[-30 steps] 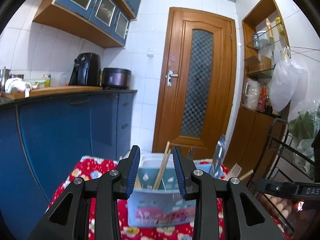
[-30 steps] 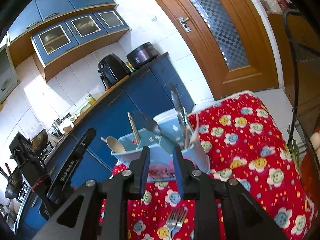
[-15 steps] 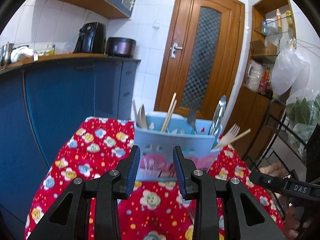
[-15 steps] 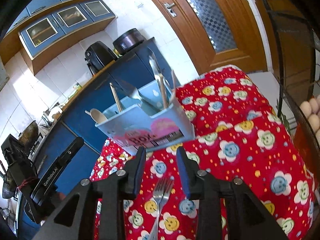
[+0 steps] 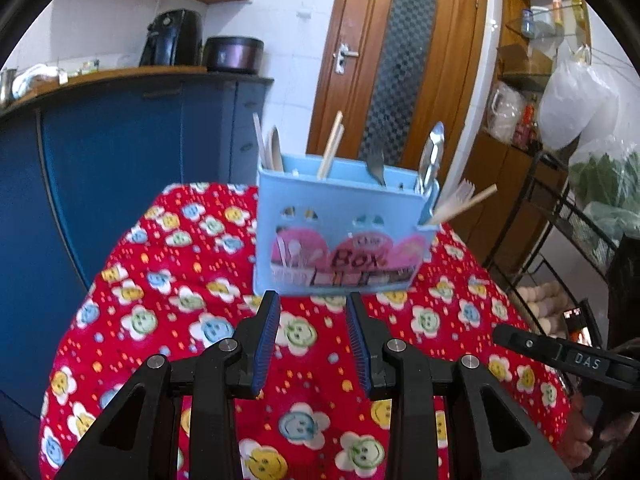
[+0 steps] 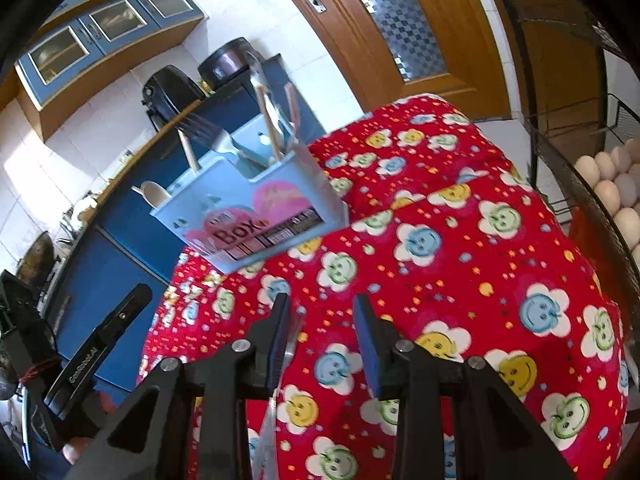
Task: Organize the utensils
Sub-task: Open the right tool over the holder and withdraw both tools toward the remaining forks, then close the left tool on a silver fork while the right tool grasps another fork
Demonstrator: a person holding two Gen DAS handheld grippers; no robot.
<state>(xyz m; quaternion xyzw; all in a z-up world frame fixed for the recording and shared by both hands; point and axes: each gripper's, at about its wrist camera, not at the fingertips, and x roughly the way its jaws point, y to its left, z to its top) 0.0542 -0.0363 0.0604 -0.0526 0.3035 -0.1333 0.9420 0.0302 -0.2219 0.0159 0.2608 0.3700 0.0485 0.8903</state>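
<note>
**A:** Start with the big things. What's laid out?

**B:** The tabletop (image 5: 160, 280) under a red flowered cloth, with the blue utensil box (image 5: 340, 236) upright towards its far side. Spoons, chopsticks and a fork stand in it.

**A:** And the tongs?

**B:** The left tongs (image 5: 314, 300) are part-way open with nothing between them, and aimed at the foot of the box. The right tongs (image 6: 322, 300) are also part-way open, hanging low over the cloth, with the box ahead and to their left.

**A:** Any loose piece?

**B:** One fork (image 6: 267, 436), blurred, flat on the cloth right by the right tongs' left finger. I can't see the pads pressing on it. Its long axis runs roughly along the way those tongs point, towards the box.

**A:** So the right hand takes it?

**B:** I'd say so, as it is much nearer. The jaws already straddle the handle crosswise.
</note>
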